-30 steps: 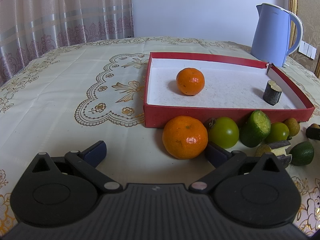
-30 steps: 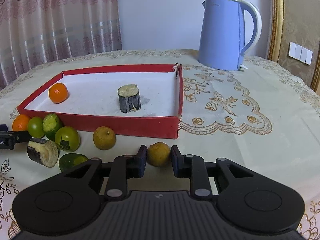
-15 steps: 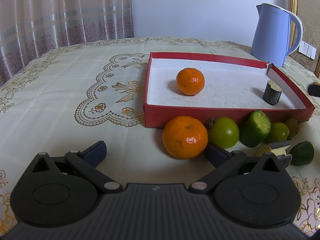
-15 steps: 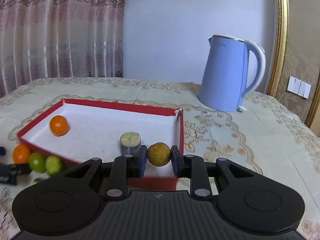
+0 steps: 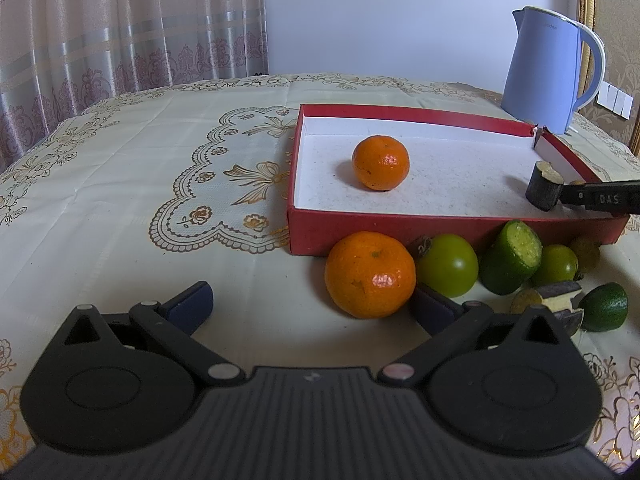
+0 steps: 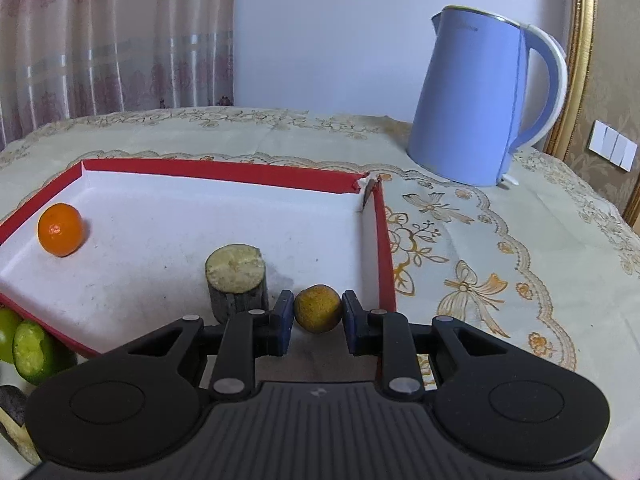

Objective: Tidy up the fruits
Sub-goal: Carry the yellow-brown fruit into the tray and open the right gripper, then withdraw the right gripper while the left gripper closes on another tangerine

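Clamping a small yellow-brown fruit (image 6: 318,309) between its two blue pads, the right gripper (image 6: 317,314) is held over the near right corner of the red tray (image 6: 224,170). Just left of its left pad (image 6: 283,314), a dark cut stump piece (image 6: 237,282) is seen standing upright on the tray floor. Further left and ahead, a small orange (image 6: 61,229) is seen inside the tray. The left gripper (image 5: 310,304) is held with its jaws spread wide above the tablecloth (image 5: 120,184). A large orange (image 5: 370,274) lies outside the tray, touching its right finger (image 5: 434,308). To the right of that finger, green fruits (image 5: 448,264) are grouped along the tray wall. A blue kettle (image 6: 480,100) stands beyond the tray.
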`<state>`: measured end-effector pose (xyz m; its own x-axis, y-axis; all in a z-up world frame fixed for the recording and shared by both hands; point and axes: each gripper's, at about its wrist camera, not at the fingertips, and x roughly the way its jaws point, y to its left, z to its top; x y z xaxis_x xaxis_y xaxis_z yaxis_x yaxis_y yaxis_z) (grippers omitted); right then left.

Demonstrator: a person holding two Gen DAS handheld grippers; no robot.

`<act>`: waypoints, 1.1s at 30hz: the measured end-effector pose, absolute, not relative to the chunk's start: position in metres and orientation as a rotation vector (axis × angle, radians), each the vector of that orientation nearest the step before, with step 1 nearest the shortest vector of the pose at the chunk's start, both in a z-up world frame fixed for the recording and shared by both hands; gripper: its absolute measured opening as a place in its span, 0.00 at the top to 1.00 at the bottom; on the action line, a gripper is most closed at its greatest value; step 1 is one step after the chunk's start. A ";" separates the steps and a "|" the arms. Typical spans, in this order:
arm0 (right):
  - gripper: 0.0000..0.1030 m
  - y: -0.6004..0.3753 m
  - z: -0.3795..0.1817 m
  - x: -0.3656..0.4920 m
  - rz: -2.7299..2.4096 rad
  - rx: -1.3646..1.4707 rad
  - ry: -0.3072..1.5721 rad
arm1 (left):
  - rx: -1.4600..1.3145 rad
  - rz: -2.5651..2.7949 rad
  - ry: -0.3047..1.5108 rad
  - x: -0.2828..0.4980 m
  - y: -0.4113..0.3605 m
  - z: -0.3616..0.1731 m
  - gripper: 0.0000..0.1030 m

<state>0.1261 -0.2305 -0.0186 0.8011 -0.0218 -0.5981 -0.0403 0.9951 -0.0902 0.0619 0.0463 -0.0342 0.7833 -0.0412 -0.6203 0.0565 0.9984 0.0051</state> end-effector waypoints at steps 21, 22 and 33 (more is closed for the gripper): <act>0.20 -0.239 -0.003 -0.004 0.065 -0.104 0.409 | 0.025 -0.052 0.669 0.062 0.046 -0.034 0.00; 0.20 -0.238 -0.006 -0.006 0.062 -0.109 0.409 | 0.024 -0.052 0.668 0.062 0.046 -0.034 0.00; 0.19 -0.243 -0.014 -0.006 0.076 -0.062 0.440 | 0.034 -0.043 0.659 0.061 0.046 -0.034 0.00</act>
<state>-0.0062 -0.2432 -0.0140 0.9018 0.0605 -0.4280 -0.0874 0.9952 -0.0435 0.0609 0.0463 -0.0343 0.7900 -0.0292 -0.6124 0.0511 0.9985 0.0183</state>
